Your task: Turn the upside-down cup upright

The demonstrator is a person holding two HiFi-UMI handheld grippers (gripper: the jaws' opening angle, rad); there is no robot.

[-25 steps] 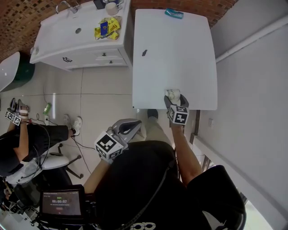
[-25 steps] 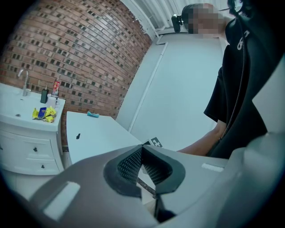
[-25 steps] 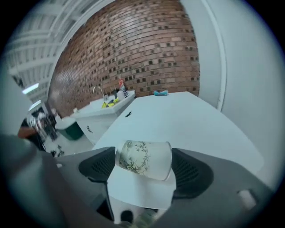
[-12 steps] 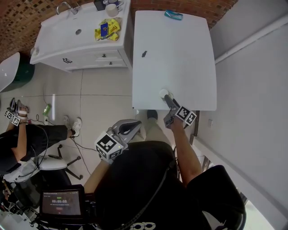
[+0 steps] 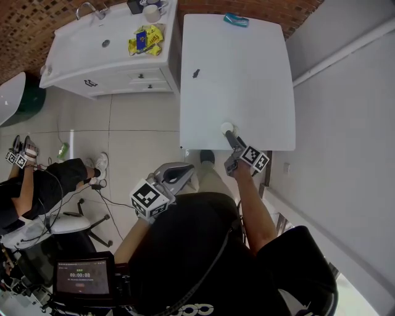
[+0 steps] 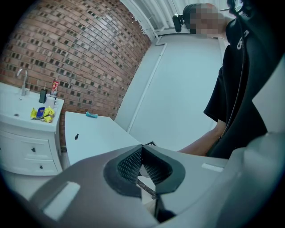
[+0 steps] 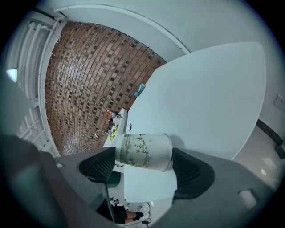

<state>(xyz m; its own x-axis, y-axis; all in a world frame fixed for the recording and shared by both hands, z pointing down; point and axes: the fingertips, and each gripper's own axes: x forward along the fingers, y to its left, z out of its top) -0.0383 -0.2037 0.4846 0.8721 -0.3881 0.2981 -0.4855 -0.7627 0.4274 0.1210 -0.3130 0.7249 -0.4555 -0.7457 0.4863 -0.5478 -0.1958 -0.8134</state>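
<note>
One second ago my right hand-held gripper [image 7: 144, 167] had its marker cube facing up, and the cup [image 7: 143, 151] showed its printed side to the head view. Now the gripper is rolled over with the cube tipped to the right, and the cup shows a plain white round end upward. Half a second ago it already looked like this, so I judge the turning stroke is finished or nearly so.

The jaws stand wide and clamp the cup end to end. In the right gripper view its green bamboo-leaf print lies across between the two pads, with one end against each. The cup is by the near edge of the white bench [image 5: 241, 74], only slightly left of where it was. I cannot tell whether it touches the surface or which end is its mouth. If the mouth is up, what remains is to set it down and release.

My left hand-held gripper [image 6: 140, 153] is off the bench, its jaws together on nothing.

The cup's inside is not visible and nothing is spilling. On the washstand to the left, the basin [image 5: 105, 40] looks bare. A yellow packet [image 5: 147, 38] lies beside it, and what the white mug [image 5: 151, 11] holds I cannot see.
</note>
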